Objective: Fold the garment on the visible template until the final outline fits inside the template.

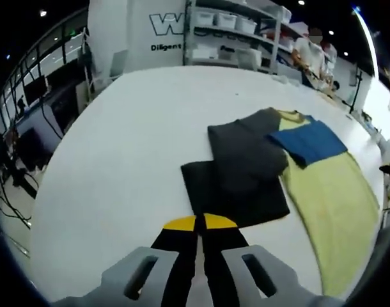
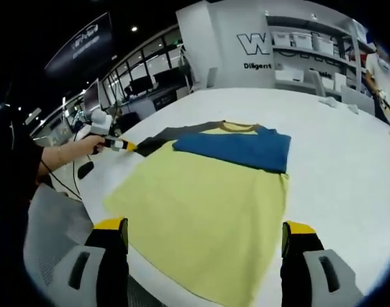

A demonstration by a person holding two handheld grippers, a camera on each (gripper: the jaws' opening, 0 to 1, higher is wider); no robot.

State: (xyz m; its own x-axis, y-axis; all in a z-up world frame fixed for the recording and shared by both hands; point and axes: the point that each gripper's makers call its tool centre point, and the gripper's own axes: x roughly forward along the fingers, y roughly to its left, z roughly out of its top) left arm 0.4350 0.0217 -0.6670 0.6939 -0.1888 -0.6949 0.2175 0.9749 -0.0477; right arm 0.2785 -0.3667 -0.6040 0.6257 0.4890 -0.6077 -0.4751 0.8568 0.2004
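Note:
A T-shirt lies flat on the white table [image 1: 124, 160]: yellow-green body [image 1: 332, 204], blue sleeve [image 1: 308, 141] folded across the chest, dark grey sleeve [image 1: 246, 150] folded over a black rectangular template [image 1: 214, 195]. My left gripper [image 1: 199, 222] is shut, its yellow tips together at the template's near edge, with no cloth seen between them. In the right gripper view, the yellow-green body [image 2: 208, 204] spreads under my open right gripper [image 2: 204, 229], whose jaws stand wide apart over the hem. The blue sleeve [image 2: 236, 148] lies beyond. The left gripper [image 2: 126, 146], held by a hand, sits at the dark sleeve [image 2: 172, 133].
Shelves with white bins [image 1: 230, 29] and a lettered white wall [image 2: 259, 45] stand behind the table. A grey chair [image 2: 51, 224] is by the table's near edge. Small items [image 2: 335, 102] lie at the far right, near a standing person [image 2: 382, 70].

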